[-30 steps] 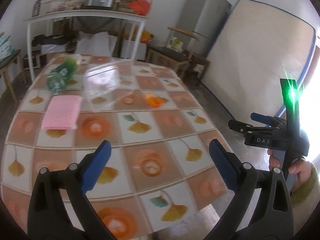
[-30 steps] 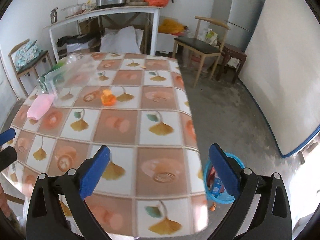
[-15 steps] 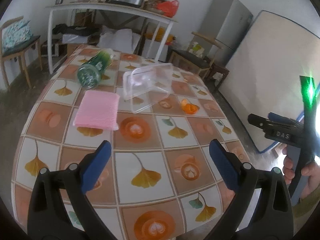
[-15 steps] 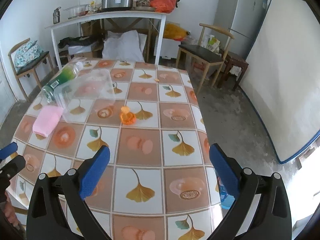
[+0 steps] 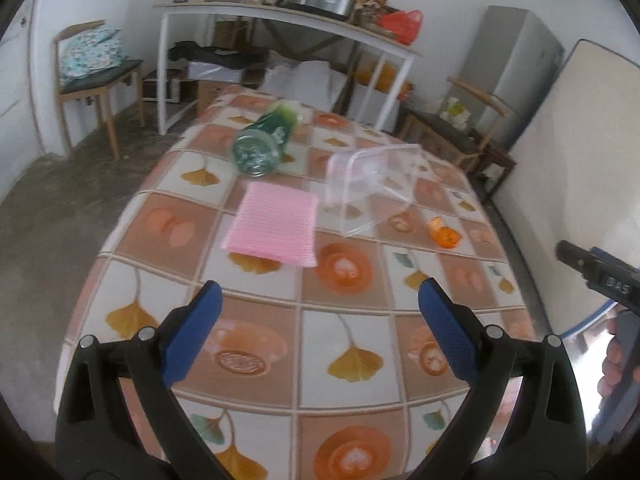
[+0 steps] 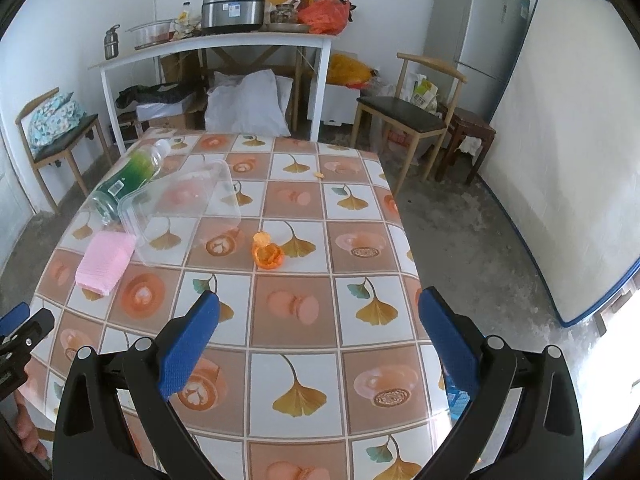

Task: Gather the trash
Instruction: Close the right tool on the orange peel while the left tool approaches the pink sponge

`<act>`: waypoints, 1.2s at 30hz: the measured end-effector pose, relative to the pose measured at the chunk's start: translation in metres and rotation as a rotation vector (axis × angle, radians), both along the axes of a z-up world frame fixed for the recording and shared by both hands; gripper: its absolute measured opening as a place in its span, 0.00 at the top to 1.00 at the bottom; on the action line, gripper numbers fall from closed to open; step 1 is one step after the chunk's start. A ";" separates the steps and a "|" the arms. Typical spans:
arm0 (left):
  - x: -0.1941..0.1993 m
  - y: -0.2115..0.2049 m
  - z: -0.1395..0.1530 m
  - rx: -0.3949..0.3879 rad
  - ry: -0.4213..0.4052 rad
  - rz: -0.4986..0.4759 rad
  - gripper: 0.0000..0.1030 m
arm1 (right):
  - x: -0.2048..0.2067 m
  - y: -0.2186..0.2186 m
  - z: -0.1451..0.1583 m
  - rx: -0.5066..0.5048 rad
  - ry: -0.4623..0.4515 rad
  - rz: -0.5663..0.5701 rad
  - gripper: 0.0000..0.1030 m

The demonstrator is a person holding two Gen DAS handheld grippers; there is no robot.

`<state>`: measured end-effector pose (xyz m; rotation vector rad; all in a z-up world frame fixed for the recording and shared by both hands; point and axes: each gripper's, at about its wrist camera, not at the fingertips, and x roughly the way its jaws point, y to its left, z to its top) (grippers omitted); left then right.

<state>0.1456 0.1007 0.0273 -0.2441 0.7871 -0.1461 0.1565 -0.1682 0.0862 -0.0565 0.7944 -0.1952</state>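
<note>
Four scraps are now framed mid-table, the view having been swung leftward: green bottle (image 5: 262,146), pink cloth (image 5: 274,224), clear container (image 5: 372,184), orange peel (image 5: 444,236). Left gripper (image 5: 318,322) and right gripper (image 6: 320,330) are held wide, empty; nothing collected.

Table (image 6: 360,312) bears bottle (image 6: 128,178) (lying), tub (image 6: 180,208), pink cloth (image 6: 106,262), orange peel (image 6: 267,254)

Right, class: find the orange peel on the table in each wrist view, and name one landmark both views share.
Left wrist: the orange peel lies right of centre, right of the clear plastic container.
Right wrist: the peel lies near centre, right of the container.
Shared landmark: the pink cloth.
</note>
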 end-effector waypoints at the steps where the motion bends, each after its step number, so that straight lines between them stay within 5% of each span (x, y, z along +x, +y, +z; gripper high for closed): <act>1: 0.000 0.001 -0.001 0.005 0.002 0.010 0.08 | 0.000 0.000 0.000 0.001 0.000 -0.001 0.06; 19: 0.005 0.010 -0.008 0.018 -0.004 -0.010 0.08 | -0.006 -0.004 0.004 -0.001 -0.083 -0.007 0.06; 26: 0.013 0.018 -0.016 -0.095 -0.016 -0.092 0.08 | 0.005 -0.014 -0.002 0.158 -0.108 0.057 0.06; 32: 0.026 0.009 -0.024 -0.109 0.004 -0.191 0.08 | 0.048 -0.034 -0.027 0.351 -0.030 0.098 0.06; 36: 0.032 0.005 -0.027 -0.091 -0.019 -0.218 0.08 | 0.097 -0.047 -0.066 0.499 0.091 0.119 0.22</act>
